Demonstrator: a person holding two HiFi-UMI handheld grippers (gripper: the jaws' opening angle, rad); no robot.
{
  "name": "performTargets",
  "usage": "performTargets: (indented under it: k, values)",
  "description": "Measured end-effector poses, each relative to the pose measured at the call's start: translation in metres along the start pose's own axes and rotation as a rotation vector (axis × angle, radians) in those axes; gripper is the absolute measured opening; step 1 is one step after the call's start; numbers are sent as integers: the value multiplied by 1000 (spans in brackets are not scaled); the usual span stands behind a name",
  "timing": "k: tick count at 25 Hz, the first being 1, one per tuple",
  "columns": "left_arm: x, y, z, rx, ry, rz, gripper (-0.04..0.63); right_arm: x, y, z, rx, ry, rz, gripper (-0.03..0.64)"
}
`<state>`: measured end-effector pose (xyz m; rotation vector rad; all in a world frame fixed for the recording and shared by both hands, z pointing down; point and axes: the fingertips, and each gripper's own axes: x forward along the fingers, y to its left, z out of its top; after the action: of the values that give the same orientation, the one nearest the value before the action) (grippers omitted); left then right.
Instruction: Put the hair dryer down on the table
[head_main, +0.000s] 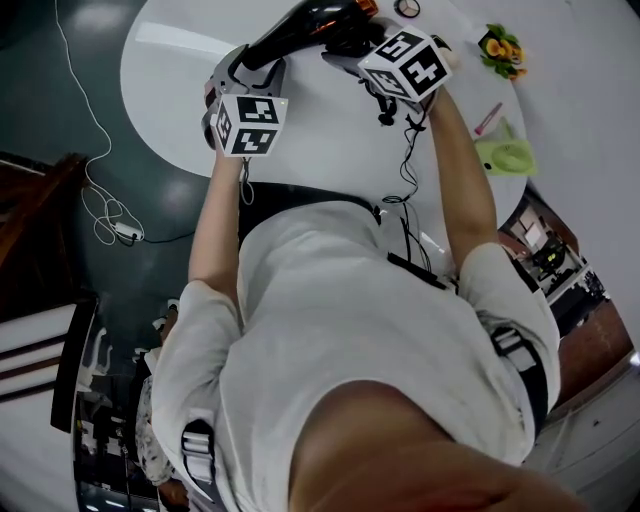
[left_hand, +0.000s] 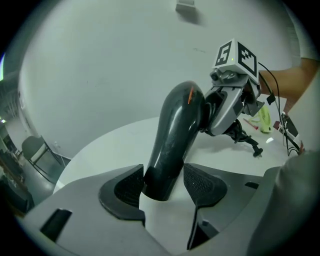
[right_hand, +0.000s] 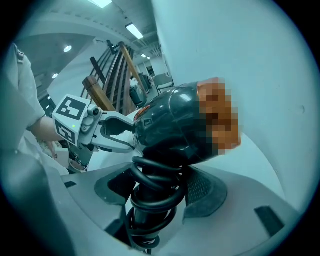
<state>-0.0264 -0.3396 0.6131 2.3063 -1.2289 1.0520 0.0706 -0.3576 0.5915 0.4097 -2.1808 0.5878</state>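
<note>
The right gripper has its fingers clamped on the handle of the black hair dryer, over the coiled cord wound around it. The left gripper has its fingers pressed on either side of the barrel's end. The dryer spans between both pairs of fingers, above the white round surface.

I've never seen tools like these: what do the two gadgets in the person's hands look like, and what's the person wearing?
The left gripper and right gripper are pale grey plastic, each ending in two broad jaws with black textured pads. Each carries a white cube printed with black square markers. Thin black cables trail from the right one. The person wears a white short-sleeved T-shirt.
</note>
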Motion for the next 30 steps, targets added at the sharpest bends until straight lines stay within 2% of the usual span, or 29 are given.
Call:
performTargets:
  k: [7, 13, 30]
  values:
    - [9, 1, 11, 88, 7, 1, 243, 1, -18, 4, -19, 7, 21, 278]
    - [15, 2, 16, 124, 26, -12, 229, 5, -34, 6, -50, 37, 7, 279]
    - [17, 7, 18, 86, 61, -12, 222, 19, -52, 11, -106, 91, -39, 281]
